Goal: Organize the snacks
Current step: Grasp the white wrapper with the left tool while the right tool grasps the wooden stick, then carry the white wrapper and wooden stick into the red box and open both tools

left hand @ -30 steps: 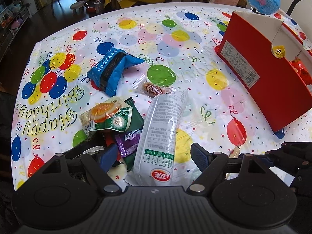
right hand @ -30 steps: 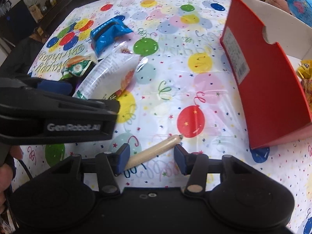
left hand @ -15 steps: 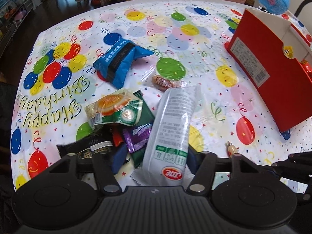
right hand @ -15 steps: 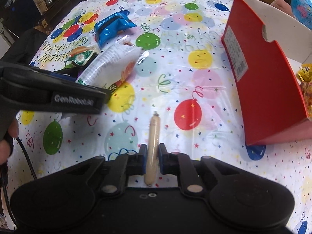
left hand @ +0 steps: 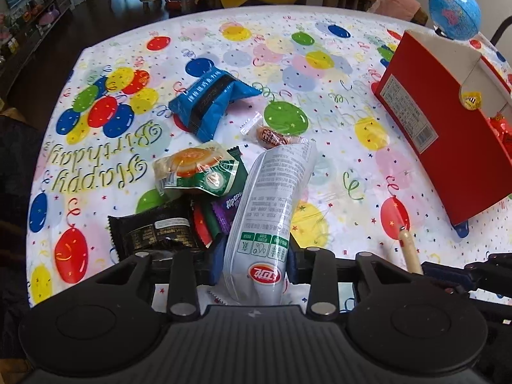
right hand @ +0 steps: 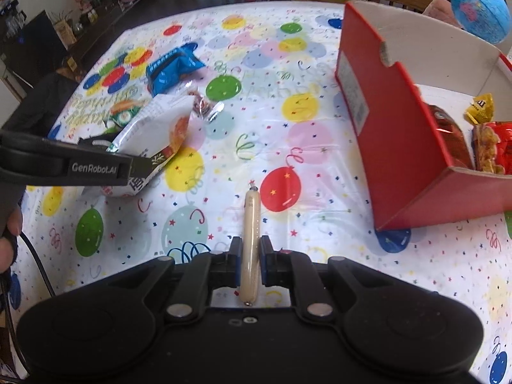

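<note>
Closing just now, the left claw (left hand: 254,260) has squeezed the white bag (left hand: 272,204), where a second ago it was wide. The right claw (right hand: 249,264) has pinched the sausage (right hand: 250,240) too. Both snacks are near the table's (right hand: 320,147) front edge, ready to go in the red box (right hand: 400,134) on the right.

A glossy plastic cloth (left hand: 224,73) is covering the counter. The white pouch (left hand: 272,192) is looking shiny and crinkled, the red box (right hand: 400,147) matt cardboard, the sausage (right hand: 250,233) smooth-skinned.
</note>
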Available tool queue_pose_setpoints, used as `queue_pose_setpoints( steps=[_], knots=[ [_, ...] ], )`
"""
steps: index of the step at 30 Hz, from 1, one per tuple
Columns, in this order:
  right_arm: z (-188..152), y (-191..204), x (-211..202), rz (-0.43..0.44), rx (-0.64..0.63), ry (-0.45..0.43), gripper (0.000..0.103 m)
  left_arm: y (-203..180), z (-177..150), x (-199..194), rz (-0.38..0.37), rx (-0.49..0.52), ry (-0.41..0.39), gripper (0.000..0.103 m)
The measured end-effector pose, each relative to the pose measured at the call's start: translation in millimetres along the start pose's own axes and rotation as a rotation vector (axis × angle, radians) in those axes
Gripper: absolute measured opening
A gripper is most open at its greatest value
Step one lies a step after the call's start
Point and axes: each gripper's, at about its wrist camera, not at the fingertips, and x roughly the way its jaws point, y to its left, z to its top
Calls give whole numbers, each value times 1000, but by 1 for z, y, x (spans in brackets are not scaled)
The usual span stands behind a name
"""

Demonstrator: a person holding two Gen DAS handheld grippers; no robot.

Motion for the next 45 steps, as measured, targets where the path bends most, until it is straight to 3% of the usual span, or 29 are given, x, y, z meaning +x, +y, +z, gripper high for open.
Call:
queue_pose_setpoints(
  steps=[7, 16, 29, 45],
  knots=[
    [-2, -14, -27, 37, 18, -56, 9, 3, -4, -18, 15, -70, -2, 35],
    [5, -40, -71, 77, 27, -136, 9, -16, -3, -62, 6, -116, -64, 35],
    [21, -97, -116, 80, 34, -232, 9, -87, 21, -110, -41, -71, -176, 35],
    [46, -180, -128, 32, 51, -284, 9, -170, 64, -102, -52, -27, -200, 35]
  ],
)
